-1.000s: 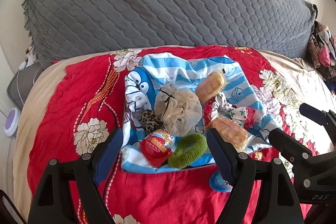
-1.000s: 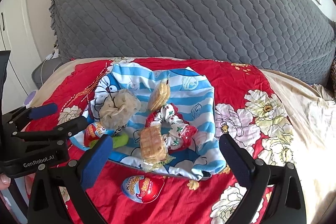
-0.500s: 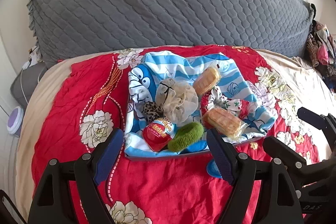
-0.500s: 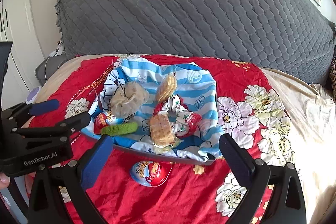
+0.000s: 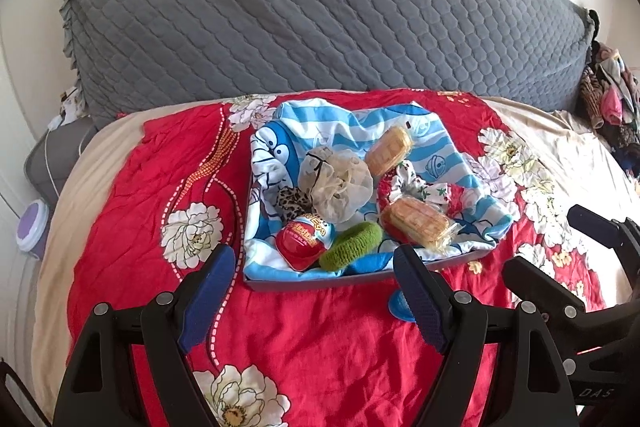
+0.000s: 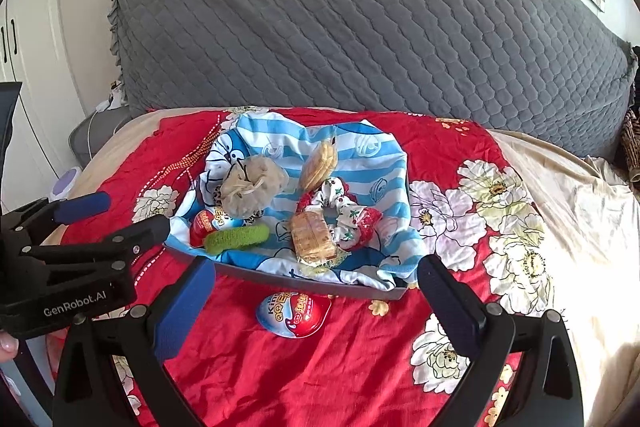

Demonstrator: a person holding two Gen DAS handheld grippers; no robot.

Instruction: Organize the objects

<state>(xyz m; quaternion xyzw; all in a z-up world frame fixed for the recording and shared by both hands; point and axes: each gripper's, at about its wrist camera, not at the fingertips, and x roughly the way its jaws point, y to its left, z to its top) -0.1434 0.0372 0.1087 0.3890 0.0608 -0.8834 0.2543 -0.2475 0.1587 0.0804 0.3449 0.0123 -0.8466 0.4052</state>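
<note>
A flat tray [image 5: 360,277] lined with a blue-striped cartoon cloth [image 5: 344,131] sits on the red flowered bedspread. In it lie a red egg-shaped toy pack [image 5: 304,243], a green scrunchie [image 5: 352,247], a beige mesh pouch [image 5: 336,183], a leopard scrunchie [image 5: 290,201], a cherry-print scrunchie [image 5: 420,187] and two wrapped cakes [image 5: 416,223] [image 5: 388,151]. A second egg pack [image 6: 294,313] lies on the bedspread just in front of the tray [image 6: 304,283]. My left gripper [image 5: 310,297] and right gripper [image 6: 314,301] are both open and empty, short of the tray.
A large grey quilted headboard cover [image 5: 320,7] rises behind the bed. A pile of clothes [image 5: 608,99] sits at the far right. A purple-and-white round device [image 5: 32,227] and a grey cushion lie off the bed's left edge.
Both grippers have pulled back from the tray, so it looks smaller and its front edge shows. The objects have not moved.
</note>
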